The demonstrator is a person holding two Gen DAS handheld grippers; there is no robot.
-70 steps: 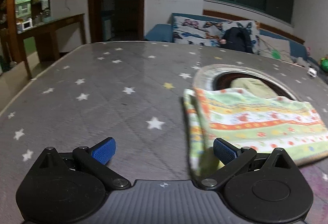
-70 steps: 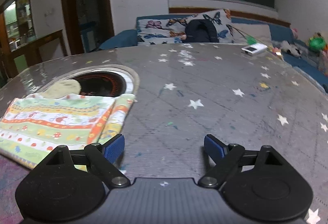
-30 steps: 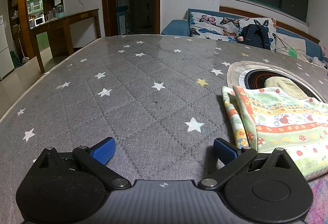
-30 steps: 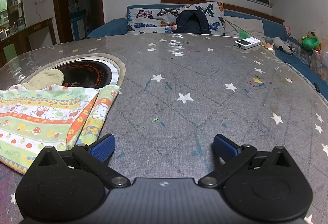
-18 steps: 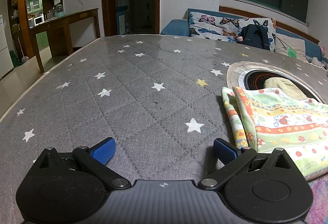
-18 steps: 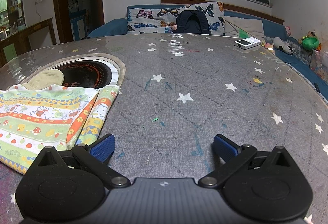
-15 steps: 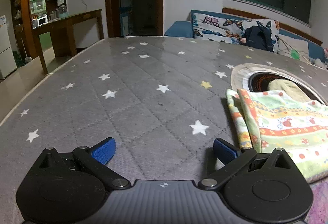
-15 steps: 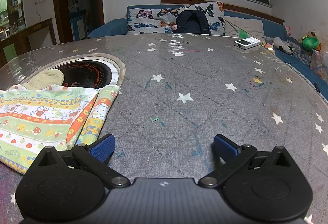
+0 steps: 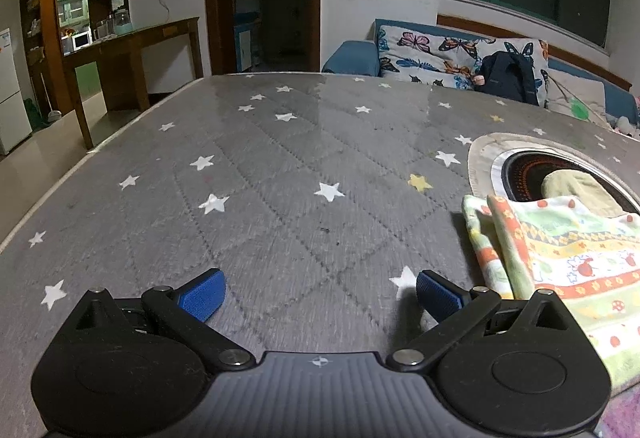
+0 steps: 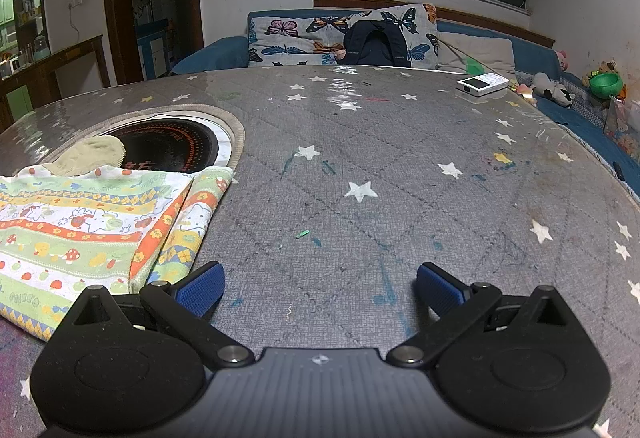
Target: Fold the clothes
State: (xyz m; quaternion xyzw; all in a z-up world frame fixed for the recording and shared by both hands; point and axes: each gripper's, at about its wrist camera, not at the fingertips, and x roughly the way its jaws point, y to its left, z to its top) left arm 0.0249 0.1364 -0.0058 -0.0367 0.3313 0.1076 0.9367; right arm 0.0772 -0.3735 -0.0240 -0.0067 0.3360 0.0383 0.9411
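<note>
A folded striped garment (image 9: 568, 262) with cartoon prints lies flat on the grey star-patterned table (image 9: 280, 177). In the left wrist view it sits at the right, just beyond my right blue fingertip. My left gripper (image 9: 320, 296) is open and holds nothing, low over the table to the garment's left. In the right wrist view the same garment (image 10: 80, 226) lies at the left, its folded edge beside my left fingertip. My right gripper (image 10: 320, 288) is open and holds nothing, over bare table to the garment's right.
A round black cooktop (image 10: 168, 149) set in the table lies behind the garment, with a beige cloth (image 10: 90, 155) on it. A white device (image 10: 482, 83) sits at the table's far right edge. A sofa with a dark backpack (image 10: 376, 45) stands beyond.
Both grippers pulled back off the folded garment and stayed open. In the last half second the left gripper shifted further left, away from the garment; the right one held still.
</note>
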